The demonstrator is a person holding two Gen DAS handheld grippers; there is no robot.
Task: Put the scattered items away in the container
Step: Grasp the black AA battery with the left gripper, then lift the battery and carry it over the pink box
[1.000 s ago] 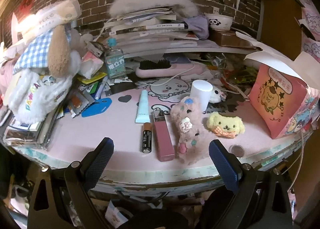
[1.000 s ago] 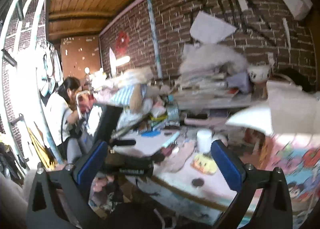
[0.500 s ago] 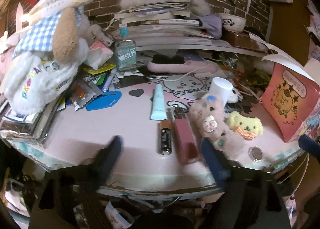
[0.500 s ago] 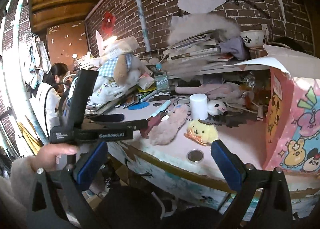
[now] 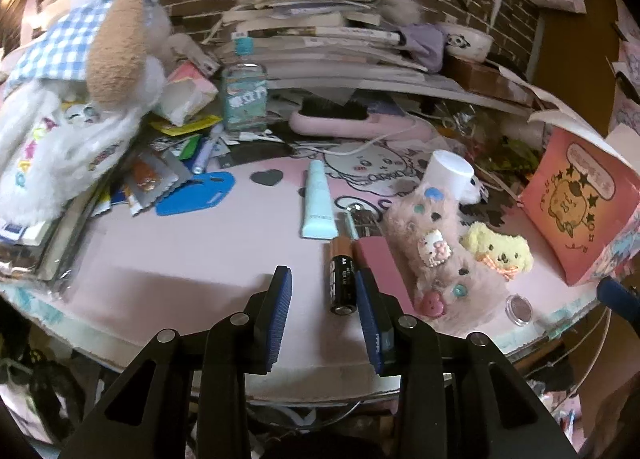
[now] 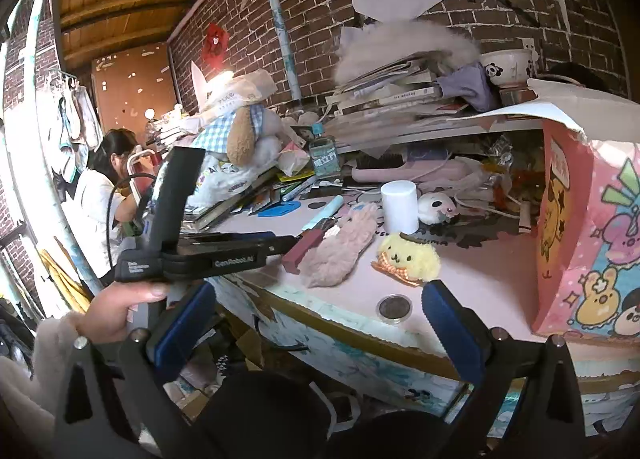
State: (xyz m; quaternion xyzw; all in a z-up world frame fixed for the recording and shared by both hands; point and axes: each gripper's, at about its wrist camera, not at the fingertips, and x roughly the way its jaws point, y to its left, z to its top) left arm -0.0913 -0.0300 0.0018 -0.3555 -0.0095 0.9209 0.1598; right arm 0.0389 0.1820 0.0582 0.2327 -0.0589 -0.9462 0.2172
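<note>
Your left tongs stand part-open by the black-and-copper AA battery, seemingly touching the maroon rectangular case; your right tongs gape empty.

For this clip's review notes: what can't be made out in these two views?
- Container interior: both views show only outer walls.
- Maroon case: left wrist view, partly behind the left hand-held gripper finger.
- Battery: right wrist view, hidden behind that gripper.
- Small round pot contents: too small.
</note>
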